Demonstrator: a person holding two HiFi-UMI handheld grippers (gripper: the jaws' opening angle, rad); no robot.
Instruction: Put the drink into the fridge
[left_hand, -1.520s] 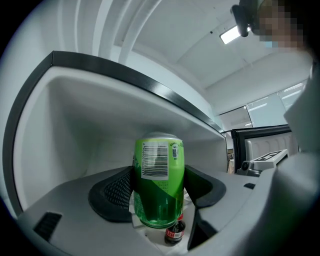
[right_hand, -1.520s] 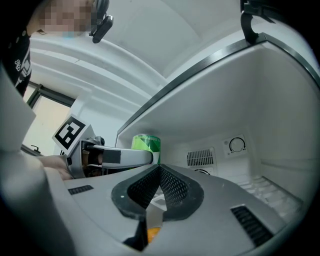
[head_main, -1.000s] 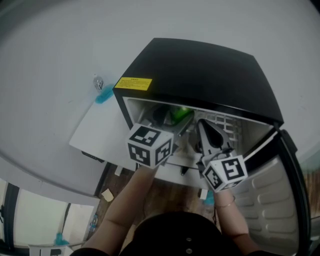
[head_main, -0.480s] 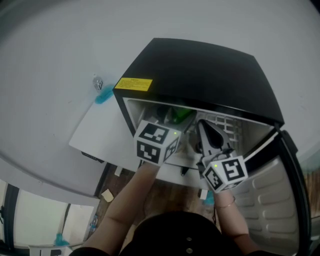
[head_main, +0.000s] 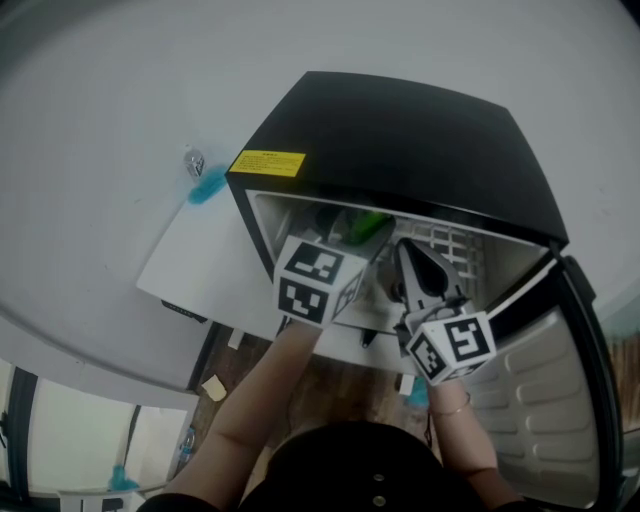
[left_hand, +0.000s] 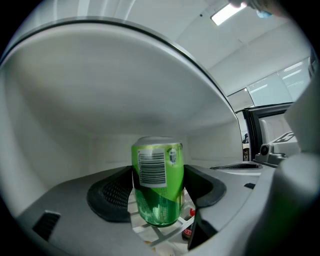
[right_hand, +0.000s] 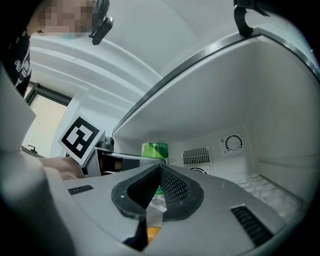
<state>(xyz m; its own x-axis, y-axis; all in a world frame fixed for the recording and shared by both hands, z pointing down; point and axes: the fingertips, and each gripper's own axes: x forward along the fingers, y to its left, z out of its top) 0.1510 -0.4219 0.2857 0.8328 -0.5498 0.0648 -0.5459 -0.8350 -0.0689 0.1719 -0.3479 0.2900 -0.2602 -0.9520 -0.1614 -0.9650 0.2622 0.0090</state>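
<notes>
I'm looking down on a black mini fridge (head_main: 400, 130) with its white cavity facing me. Its door (head_main: 560, 400) is swung wide open at the fridge's right side, moulded inner face showing. A white wire shelf (head_main: 440, 240) runs across the upper part of the fridge's cavity.

Both tools reach into the fridge's mouth. My left gripper (left_hand: 159, 187) is inside the fridge on its left side, jaws parted about a can's width, with the black pads pressed to either side of a green drink can (left_hand: 152, 165). The can stands upright, barcode toward the camera, well inside the fridge and just above the wire shelf. I cannot tell whether its base touches the wires.

My right gripper (right_hand: 159, 172) sits at the fridge's opening, right of the left one. Its jaws are closed, pad against pad, with nothing between them.

A yellow label (head_main: 266, 162) sits on the fridge's top near the front left corner. On the fridge's back wall I see a vent grille (right_hand: 195, 155) and, beside it, a round thermostat dial (right_hand: 233, 143).
</notes>
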